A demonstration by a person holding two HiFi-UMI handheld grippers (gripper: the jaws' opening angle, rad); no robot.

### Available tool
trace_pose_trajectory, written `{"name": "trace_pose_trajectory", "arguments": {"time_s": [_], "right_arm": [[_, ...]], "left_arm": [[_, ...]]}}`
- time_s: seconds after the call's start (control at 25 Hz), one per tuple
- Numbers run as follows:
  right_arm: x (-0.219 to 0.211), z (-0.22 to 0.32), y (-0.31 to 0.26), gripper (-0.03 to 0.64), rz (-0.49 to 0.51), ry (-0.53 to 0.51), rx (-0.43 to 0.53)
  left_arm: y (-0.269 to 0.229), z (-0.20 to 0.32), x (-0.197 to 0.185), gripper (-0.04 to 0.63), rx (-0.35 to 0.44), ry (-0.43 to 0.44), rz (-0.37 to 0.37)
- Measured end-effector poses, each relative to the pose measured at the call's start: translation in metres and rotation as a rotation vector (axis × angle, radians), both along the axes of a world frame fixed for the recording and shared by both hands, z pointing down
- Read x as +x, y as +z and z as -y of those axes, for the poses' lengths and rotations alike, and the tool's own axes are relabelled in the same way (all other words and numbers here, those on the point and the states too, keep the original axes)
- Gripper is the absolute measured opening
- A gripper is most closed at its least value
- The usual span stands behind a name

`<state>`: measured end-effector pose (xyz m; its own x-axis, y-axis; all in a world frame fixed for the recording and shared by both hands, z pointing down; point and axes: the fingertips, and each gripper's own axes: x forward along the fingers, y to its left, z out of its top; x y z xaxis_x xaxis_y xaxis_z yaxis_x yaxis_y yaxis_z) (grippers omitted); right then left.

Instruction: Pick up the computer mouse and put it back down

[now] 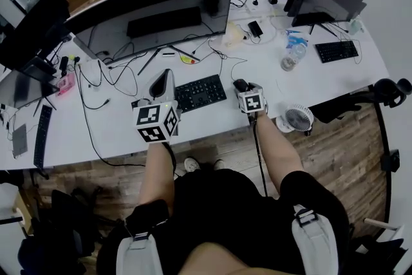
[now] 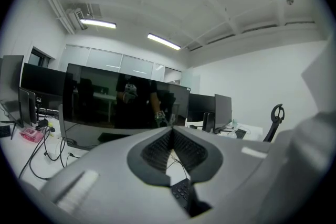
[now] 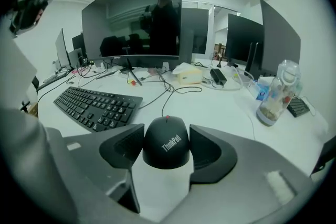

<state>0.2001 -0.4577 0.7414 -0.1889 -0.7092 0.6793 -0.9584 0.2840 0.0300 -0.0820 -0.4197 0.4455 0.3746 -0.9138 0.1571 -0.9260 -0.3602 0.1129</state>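
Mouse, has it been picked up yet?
Not yet. Done: the right gripper has its jaws on either side of the ThinkPad mouse. In hand: the grab; whether it squeezes yet is unclear. Still to do: lifting it off the white desk, then setting it back down.

The one word that reads clearly is the brand "ThinkPad"; it stands in pale slanted letters on the rounded near end of the black computer mouse [image 3: 166, 141], seen in the right gripper view; the mouse lies on the white table [image 3: 220, 107], just right of the black keyboard [image 3: 94, 105]; that keyboard's keys carry pale legends, too small to read; in the head view the left cube [image 1: 156, 122] and the right cube [image 1: 252, 101] each show black-and-white square marker patterns on white faces, coded signs rather than letters or numbers; any print on the clear bottle [image 3: 275, 94] at the right is too blurred to tell.
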Motion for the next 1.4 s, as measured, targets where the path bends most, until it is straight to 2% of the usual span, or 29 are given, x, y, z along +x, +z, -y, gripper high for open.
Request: {"name": "trace_pose_trajectory", "arguments": {"time_s": [0.2,0.68,0.96,1.16,1.4], "right_arm": [[-0.007,-0.001,-0.056,0.268,-0.004,-0.008,0.107],[-0.015,-0.01,-0.261,0.267,0.053,-0.033,0.608],[-0.002,-0.028,-0.358,0.267,0.083,-0.009,0.827],[0.002,-0.033,-0.388,0.267,0.071,-0.01,0.899],[0.005,-0.02,-0.361,0.267,0.09,-0.01,0.844]], "left_arm": [[-0.006,0.001,0.004,0.054,0.017,0.016,-0.01],[-0.02,0.0,0.017,0.054,0.054,0.047,-0.02],[-0.029,0.003,0.023,0.054,0.073,0.054,-0.025],[-0.031,0.006,0.027,0.054,0.075,0.058,-0.021],[-0.029,0.008,0.031,0.054,0.068,0.06,-0.014]]}}
